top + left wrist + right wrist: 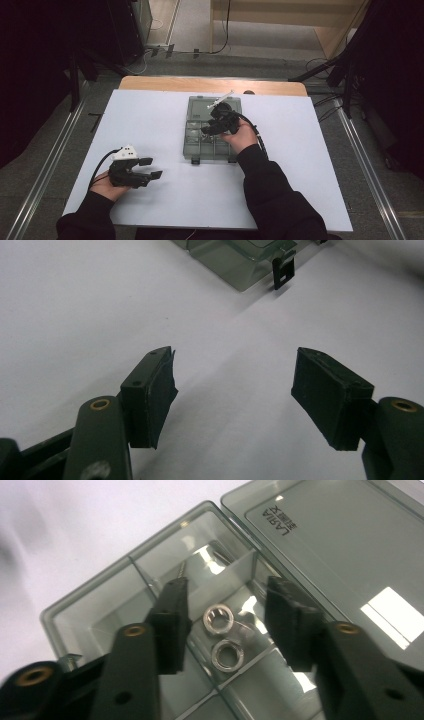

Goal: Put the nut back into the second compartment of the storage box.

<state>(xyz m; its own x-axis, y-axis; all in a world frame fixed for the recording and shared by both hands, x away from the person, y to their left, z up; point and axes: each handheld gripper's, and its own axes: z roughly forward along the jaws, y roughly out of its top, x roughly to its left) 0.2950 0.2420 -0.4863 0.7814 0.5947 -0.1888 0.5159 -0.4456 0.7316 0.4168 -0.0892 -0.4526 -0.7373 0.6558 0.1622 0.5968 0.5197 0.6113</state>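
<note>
In the high view, a smoky clear organizer box [212, 131] lies near the middle of the white surface [150, 125], its lid folded open toward the far edge. The right gripper [206, 129] hangs over the box's compartments, held by a hand in a dark sleeve, its cable trailing back toward the person. The left gripper [150, 168] rests well apart from the box, toward the near left corner of the surface, its jaws spread and nothing between them. In the left gripper view, the left gripper [234, 390] stands wide apart over bare white surface, with a near corner of the box [240, 265] and one of its dark latches [283, 271] ahead of the jaws. In the right gripper view, the right gripper [227, 617] is spread over one compartment of the box [100, 615], and two metal nuts [223, 636] lie on the compartment floor between its jaws, untouched by the pads. A screw [182, 571] lies in the compartment just beyond, and the open lid [345, 545] lies flat beside the compartments.
</note>
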